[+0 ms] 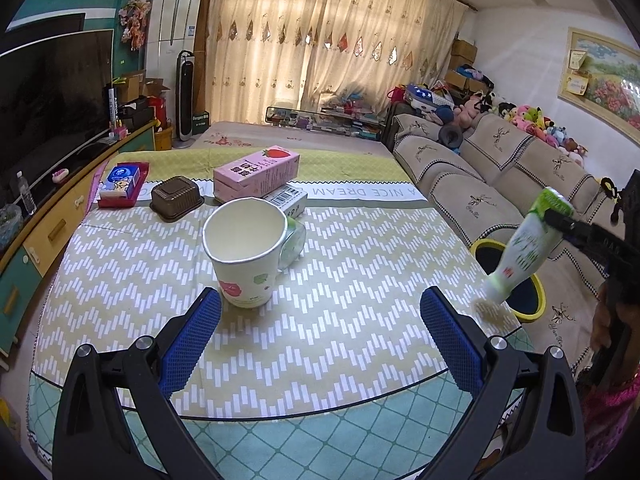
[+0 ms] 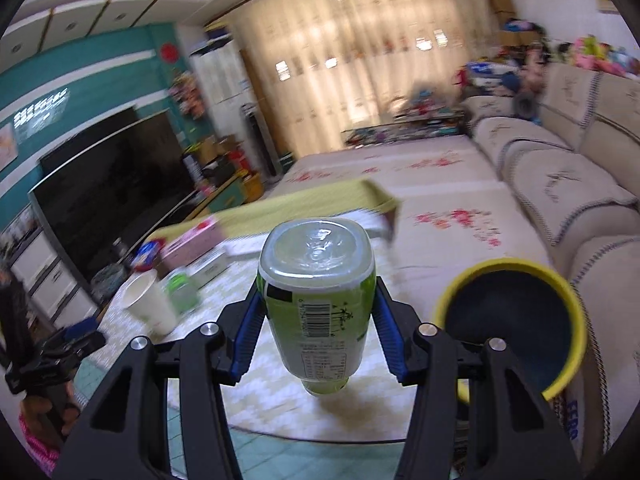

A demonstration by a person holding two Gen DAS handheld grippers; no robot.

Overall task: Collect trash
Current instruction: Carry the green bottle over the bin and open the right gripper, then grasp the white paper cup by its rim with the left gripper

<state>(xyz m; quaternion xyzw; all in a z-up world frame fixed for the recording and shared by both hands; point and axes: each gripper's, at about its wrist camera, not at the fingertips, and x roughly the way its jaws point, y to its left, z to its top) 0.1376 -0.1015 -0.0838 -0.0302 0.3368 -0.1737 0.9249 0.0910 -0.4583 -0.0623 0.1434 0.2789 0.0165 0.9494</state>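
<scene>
The right tongs are clamping a green bottle, cap down, and carrying it above the worktop edge beside the yellow-rimmed bin. The left tongs are standing apart and empty, facing a paper cup. Step in hand: transport. Next move likely requires positioning the bottle over the bin opening before release.

The bottle is glossy translucent plastic with a printed green film label, clamped between blue ribbed rubbery pads on matt black plastic fingers with shiny metal screws. The cup is matt paper, the pink carton smooth coated card, the brown basket woven-look plastic. The tablecloth is matt printed cloth, the bin smooth yellow-rimmed plastic.
</scene>
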